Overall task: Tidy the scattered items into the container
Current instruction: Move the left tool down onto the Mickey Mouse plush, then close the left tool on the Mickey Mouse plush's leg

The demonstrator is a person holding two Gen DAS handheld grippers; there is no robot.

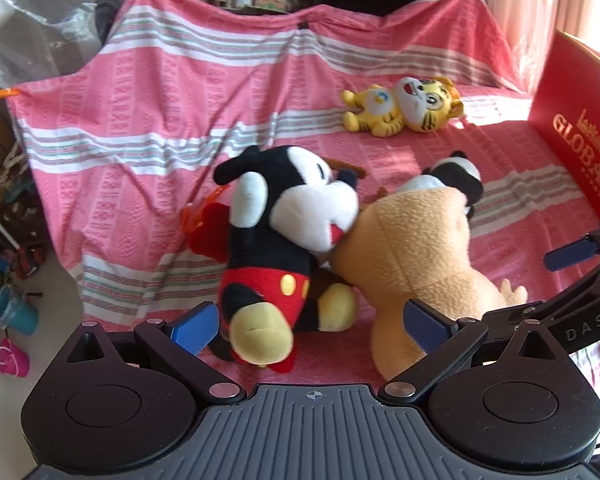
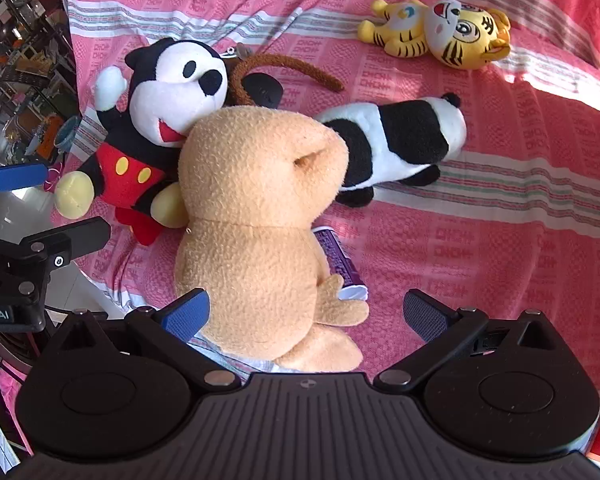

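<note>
Over at the far right edge stands a red container wall with gold lettering, cut off by the frame so only "GLOBAL" reads; its inside is out of view, so what it holds cannot be told. All the toys lie out on the pink striped cloth.

The left gripper stands wide open with nothing in it. The Mickey Mouse plush lies just ahead, its yellow feet between the blue pads. Pressed against it is the big tan plush, whose face is turned away and not visible. Behind that, a panda plush is mostly hidden in the left view; the right view shows it lying full length, touching the tan toy's head. A yellow tiger plush lies well apart, nearer the back.

The right gripper is also spread wide and grips nothing; the tan plush's lower body sits between its fingers. A purple packet peeks from under that plush, mostly covered. A brown tail-like strip curls behind Mickey's head, and what it belongs to is hidden.
</note>
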